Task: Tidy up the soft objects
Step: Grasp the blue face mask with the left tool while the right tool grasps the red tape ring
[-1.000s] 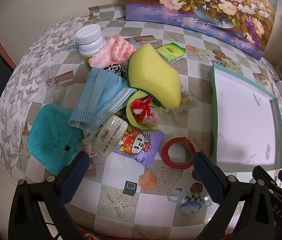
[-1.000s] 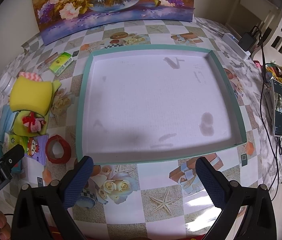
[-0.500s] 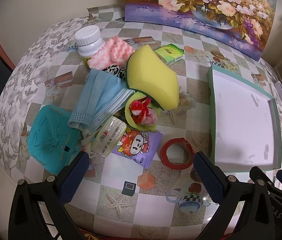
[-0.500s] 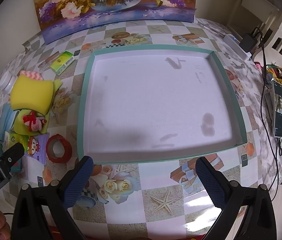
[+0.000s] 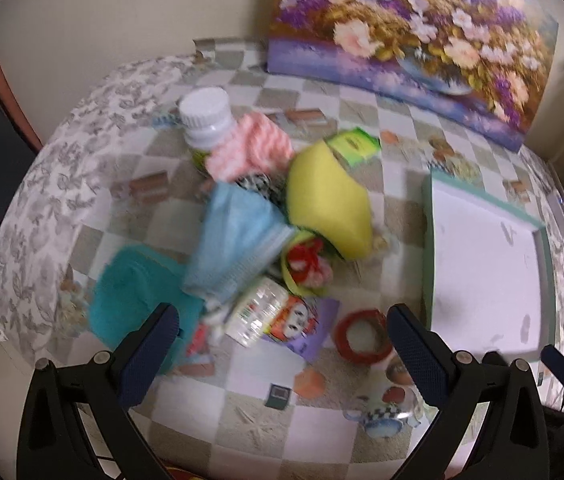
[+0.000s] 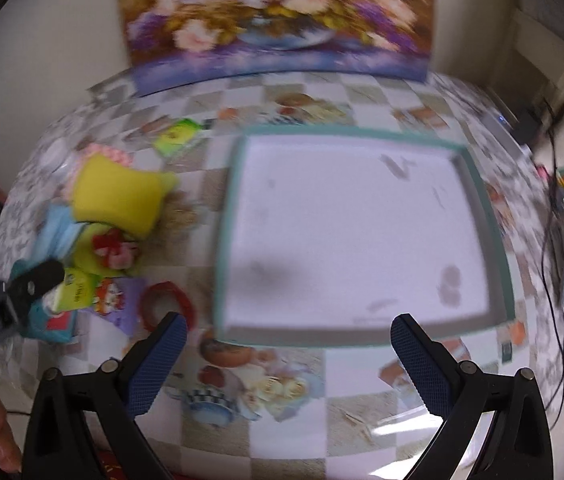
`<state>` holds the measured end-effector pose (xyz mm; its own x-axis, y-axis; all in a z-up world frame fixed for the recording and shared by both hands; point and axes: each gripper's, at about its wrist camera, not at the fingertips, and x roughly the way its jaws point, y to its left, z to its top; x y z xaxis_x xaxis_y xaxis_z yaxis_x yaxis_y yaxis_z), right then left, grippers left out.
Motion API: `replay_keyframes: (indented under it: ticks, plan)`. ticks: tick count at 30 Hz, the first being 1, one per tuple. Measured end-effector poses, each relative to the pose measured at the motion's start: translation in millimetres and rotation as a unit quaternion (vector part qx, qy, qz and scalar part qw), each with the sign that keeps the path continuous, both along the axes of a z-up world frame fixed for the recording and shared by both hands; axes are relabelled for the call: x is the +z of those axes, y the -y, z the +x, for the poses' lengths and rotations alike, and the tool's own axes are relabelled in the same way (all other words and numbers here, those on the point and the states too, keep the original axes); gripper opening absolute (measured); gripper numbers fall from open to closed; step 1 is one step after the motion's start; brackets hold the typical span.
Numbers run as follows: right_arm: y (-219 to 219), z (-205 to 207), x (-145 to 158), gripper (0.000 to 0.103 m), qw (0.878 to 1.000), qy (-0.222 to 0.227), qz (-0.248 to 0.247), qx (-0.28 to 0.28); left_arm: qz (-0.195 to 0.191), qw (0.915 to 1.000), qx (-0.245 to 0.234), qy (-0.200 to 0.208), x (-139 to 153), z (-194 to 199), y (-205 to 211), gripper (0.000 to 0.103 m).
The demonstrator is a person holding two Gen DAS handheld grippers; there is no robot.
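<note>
**Both tools wide above a cluttered bench**

Left wrist view: the left tool [image 5: 282, 352] hangs over the bench [image 5: 398, 184] with its fingers spread wide, gripping nothing. Ahead of it lies a heap of things. A yellow sponge [image 5: 328, 204] sits farthest ahead, leaning on a light blue face mask [image 5: 238, 240]. A pink striped cloth [image 5: 252, 148] lies beyond them, touching a white-capped bottle [image 5: 206, 120]. A teal pouch [image 5: 138, 296] lies by the left finger, a red tape ring [image 5: 362, 334] by the right one. The teal-rimmed tray [image 5: 428, 248] is off to the right.

Right wrist view: the right tool [image 6: 288, 360] is likewise wide and holds nothing. The tray [image 6: 226, 236] lies straight ahead between its fingers, with the sponge [image 6: 116, 196] and tape ring [image 6: 168, 306] to its left. The view is blurred.
</note>
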<state>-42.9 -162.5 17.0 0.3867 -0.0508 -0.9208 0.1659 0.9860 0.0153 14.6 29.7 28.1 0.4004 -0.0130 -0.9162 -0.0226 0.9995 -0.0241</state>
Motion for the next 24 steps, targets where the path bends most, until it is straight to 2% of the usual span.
replay_keyframes:
  ticks: [6, 9, 15, 24]
  plan:
    - [-34, 11, -6, 0.103, 0.998, -0.016, 0.014, 0.066, 0.001, 0.9998, -0.017, -0.002, 9, 15, -22, 0.103]
    - [-47, 18, -12, 0.103, 0.995, -0.036, 0.03, 0.084, -0.022, 0.9994, -0.017, -0.019, 9, 26, -37, 0.103]
    - [-64, 39, -25, 0.103, 0.989, -0.07, 0.082, 0.098, -0.032, 0.9979, -0.02, -0.053, 2, 40, -52, 0.103]
    - [-89, 56, -58, 0.09, 0.98, -0.116, 0.093, 0.133, -0.045, 0.9959, -0.012, -0.078, -13, 56, -67, 0.103]
